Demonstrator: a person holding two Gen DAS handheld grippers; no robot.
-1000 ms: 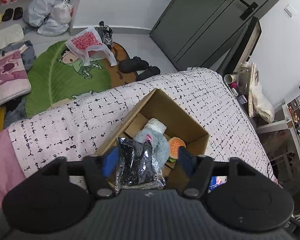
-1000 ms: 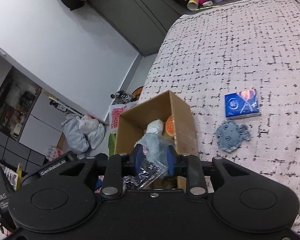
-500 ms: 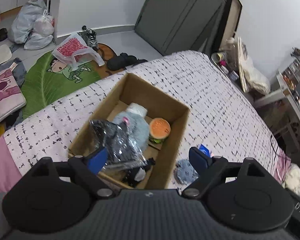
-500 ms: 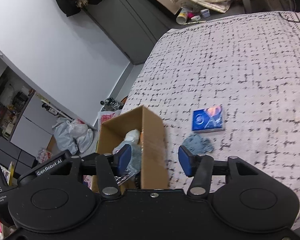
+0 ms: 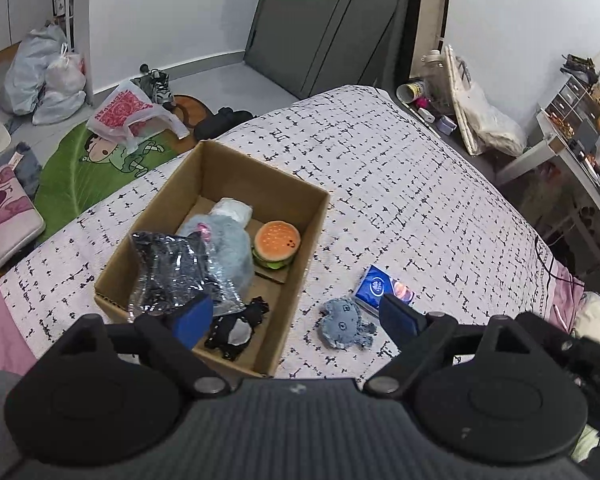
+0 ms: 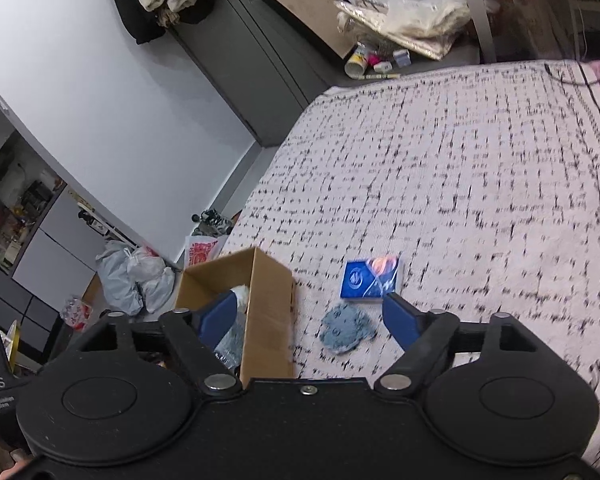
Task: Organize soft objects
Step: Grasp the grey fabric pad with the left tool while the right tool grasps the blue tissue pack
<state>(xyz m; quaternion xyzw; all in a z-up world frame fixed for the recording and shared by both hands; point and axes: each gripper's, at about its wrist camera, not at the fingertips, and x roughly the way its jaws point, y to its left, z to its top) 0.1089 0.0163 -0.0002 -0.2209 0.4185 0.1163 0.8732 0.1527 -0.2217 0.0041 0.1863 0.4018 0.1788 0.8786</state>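
Comparing with a second ago, when both claws were clenched together on the crinkly plastic bag [image 5: 172, 272] above the cardboard box [image 5: 300, 280], the bag is now seen lying released inside the box, draped over the grey plush toy [image 5: 228, 248] at the near left. The left claw [image 5: 296, 320] is spread wide and nothing is gripped between its fingers; the right claw [image 6: 308, 320] is opening, with nothing pressed by its pads, only the box wall and the bed seen through the gap. Both views have been drawn back and swung to the right, so that the items left on the bed [image 5: 420, 184] are now framed. From this it is judged that one more soft item has been stowed and that attention is being turned to what remains outside. Two things are left on the bedspread, just right of the box: a small blue-grey plush [image 5: 344, 322] and, just beyond it, a blue tissue pack [image 5: 382, 290]. The box contents are laid open only in the left wrist view: the bag, the grey toy, a white bundle [image 5: 232, 210] at the far end, a burger plush [image 5: 276, 244] on the right, and a black-and-white piece [image 5: 236, 328] at the near end. In the right wrist view the box [image 6: 268, 304] is seen from the side and mostly hidden, but the small plush [image 6: 346, 328] and the tissue pack [image 6: 370, 280] are shown almost centred between the fingers, slightly blurred, with the wide bare bedspread [image 6: 480, 168] beyond.
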